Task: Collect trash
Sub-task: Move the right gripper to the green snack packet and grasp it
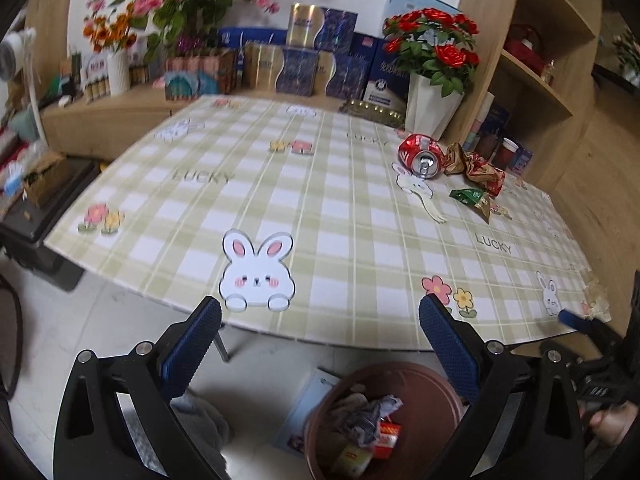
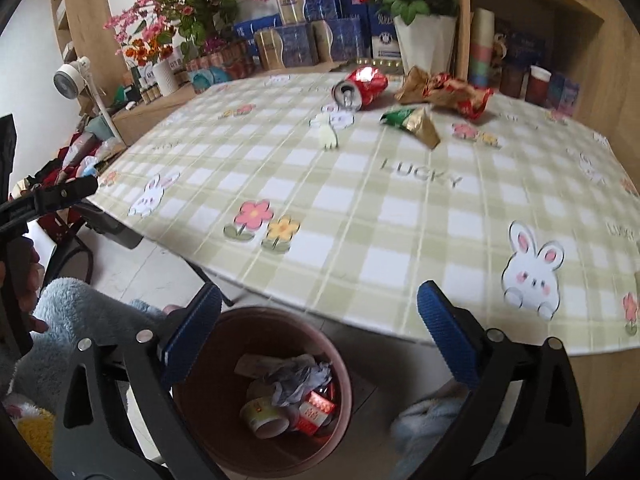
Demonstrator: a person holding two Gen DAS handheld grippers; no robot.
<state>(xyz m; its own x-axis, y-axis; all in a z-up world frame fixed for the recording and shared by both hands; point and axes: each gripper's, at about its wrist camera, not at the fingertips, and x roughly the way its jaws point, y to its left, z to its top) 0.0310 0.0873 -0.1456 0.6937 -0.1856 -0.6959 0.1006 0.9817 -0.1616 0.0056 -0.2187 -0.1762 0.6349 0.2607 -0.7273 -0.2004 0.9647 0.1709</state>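
Right gripper [image 2: 318,320] apart over bin [image 2: 208,344]; can [image 2: 370,84], wrappers [image 2: 440,90] on table [image 2: 400,216]

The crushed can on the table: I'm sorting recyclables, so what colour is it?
Red, with a silver top, lying on its side; the crushed can shows best in the left wrist view.

A lived-in home room: bunny-print tablecloth [image 1: 320,208], flower vases [image 1: 434,108] at upper right, wooden shelves [image 1: 540,64] of household goods.

both my grippers, left [image 1: 320,354] and right [image 2: 318,342], are angled downward with fingers spread wide, nothing between them
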